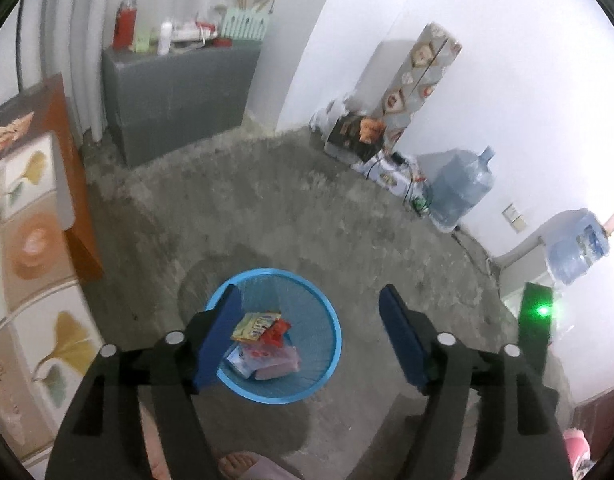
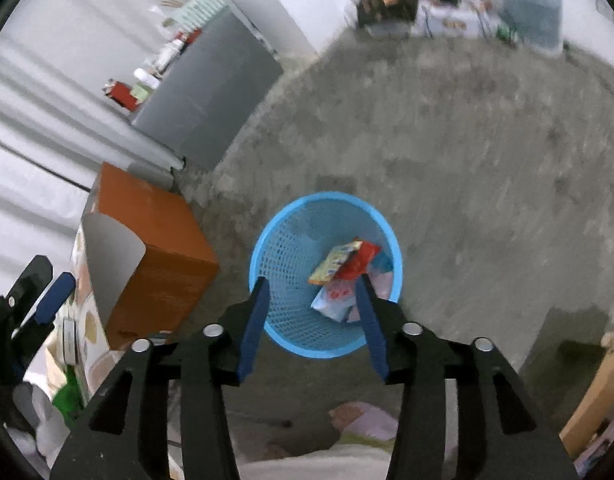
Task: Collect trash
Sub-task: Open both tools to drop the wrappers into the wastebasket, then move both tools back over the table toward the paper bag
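Hanging above the blue mesh bin (image 2: 303, 240), both tools look to be at the drop-off step: yellow, red and pale wrappers (image 2: 339, 272) lie inside it on the concrete floor (image 1: 307, 200). The left gripper (image 1: 309, 338) stands wide apart and empty; the right gripper (image 2: 311, 312) is partly spread, nothing between its pads. Next, probably, comes seeking more litter, though motion blur hides any.
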{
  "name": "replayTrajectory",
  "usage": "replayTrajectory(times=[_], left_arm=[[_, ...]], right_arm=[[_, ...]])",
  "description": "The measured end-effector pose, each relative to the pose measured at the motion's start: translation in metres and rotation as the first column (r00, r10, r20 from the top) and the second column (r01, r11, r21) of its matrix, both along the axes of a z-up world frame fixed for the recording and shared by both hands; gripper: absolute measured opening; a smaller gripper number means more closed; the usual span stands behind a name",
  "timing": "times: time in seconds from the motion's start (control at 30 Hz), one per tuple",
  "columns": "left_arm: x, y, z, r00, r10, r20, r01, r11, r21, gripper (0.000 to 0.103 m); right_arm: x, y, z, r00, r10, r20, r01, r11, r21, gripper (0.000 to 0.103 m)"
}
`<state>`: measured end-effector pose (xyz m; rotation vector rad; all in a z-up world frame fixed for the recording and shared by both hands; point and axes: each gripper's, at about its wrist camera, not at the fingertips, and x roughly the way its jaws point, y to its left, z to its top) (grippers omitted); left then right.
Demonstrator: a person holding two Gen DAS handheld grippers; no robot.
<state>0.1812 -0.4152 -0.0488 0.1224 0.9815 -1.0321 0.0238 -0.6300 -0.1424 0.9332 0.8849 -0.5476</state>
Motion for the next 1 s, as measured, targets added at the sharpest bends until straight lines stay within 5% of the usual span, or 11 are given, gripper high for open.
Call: replayTrajectory(times=[0.3, 0.47, 0.77, 1.0], left_arm=[[-0.015, 0.087, 0.034, 0.996, 0.086, 0.004, -0.085, 0.99, -0.108, 0.083], [-0.038, 0.14, 0.077, 0.987, 0.128, 0.097, -0.107, 0.973, -0.203, 0.094], [-0.059, 0.245, 0.099, 0.957, 0.249, 0.152, -0.204, 0.943, -0.263, 0.097], [-0.073, 0.346, 0.116, 0.885, 0.409, 0.225, -0.351, 0.9, -0.257, 0.097]], right_arm=[[-0.027, 0.058, 0.083, 0.994, 0.088, 0.065, -0.07, 0.967, -0.244, 0.081], [-0.024, 0.088, 0.125, 0.983, 0.165, 0.085, -0.123, 0.922, -0.366, 0.095], [-0.012, 0.143, 0.15, 0.948, 0.317, 0.018, -0.272, 0.841, -0.467, 0.095], [0.021, 0.198, 0.15, 0.85, 0.526, -0.007, -0.474, 0.759, -0.446, 0.095]])
